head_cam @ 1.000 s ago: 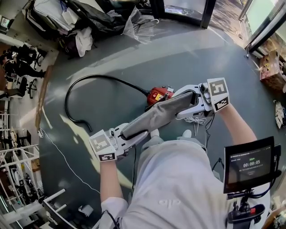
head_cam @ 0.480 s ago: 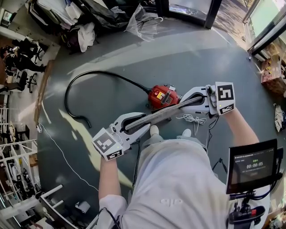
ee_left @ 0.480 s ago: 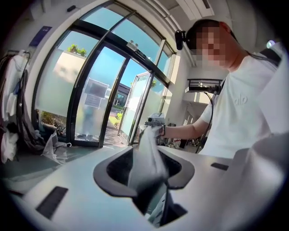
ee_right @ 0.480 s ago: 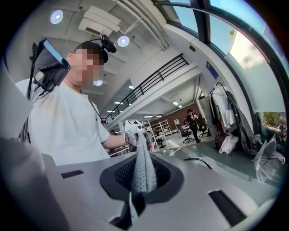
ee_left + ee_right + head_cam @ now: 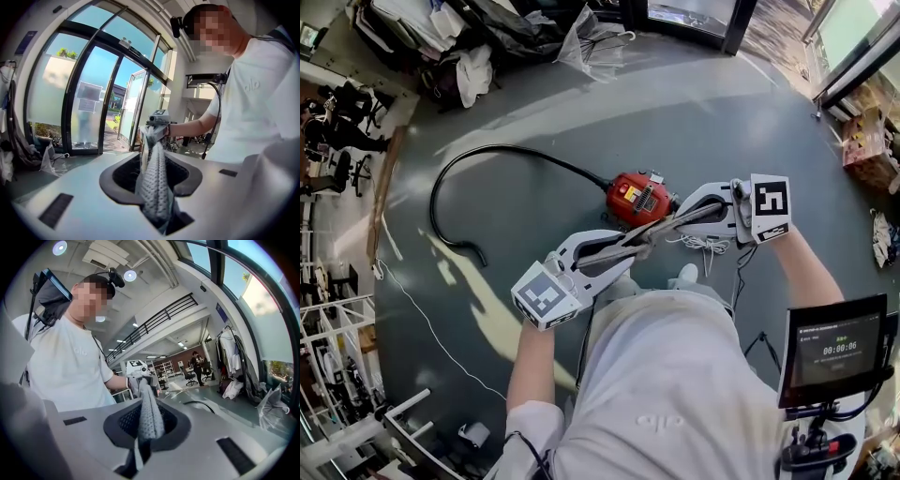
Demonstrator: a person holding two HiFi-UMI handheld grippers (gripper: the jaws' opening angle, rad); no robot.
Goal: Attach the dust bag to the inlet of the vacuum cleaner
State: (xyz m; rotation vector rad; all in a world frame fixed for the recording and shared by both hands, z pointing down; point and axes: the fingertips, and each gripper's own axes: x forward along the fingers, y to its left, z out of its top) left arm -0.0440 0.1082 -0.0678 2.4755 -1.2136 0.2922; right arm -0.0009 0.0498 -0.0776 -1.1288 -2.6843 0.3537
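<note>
Near vacuum point(image 5: 639, 199), dust bag point(image 5: 643, 238) turned edge-on, right claw point(image 5: 677, 223) clamping it, left claw point(image 5: 623, 253) newly spread around it

My right gripper point(image 5: 145, 431) has just closed its jaws and now pinches the grey mesh dust bag point(image 5: 149, 412), which stretches away to the left gripper point(image 5: 143, 379). A black hose point(image 5: 200, 404) lies on the floor point(image 5: 243, 414) beyond.

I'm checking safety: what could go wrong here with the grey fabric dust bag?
The left gripper has just been opening its jaws around the grey fabric dust bag; that end may drop. Only the right gripper, its jaws just closed, pinches the bag, so it could swing or twist away from the red vacuum cleaner.
</note>
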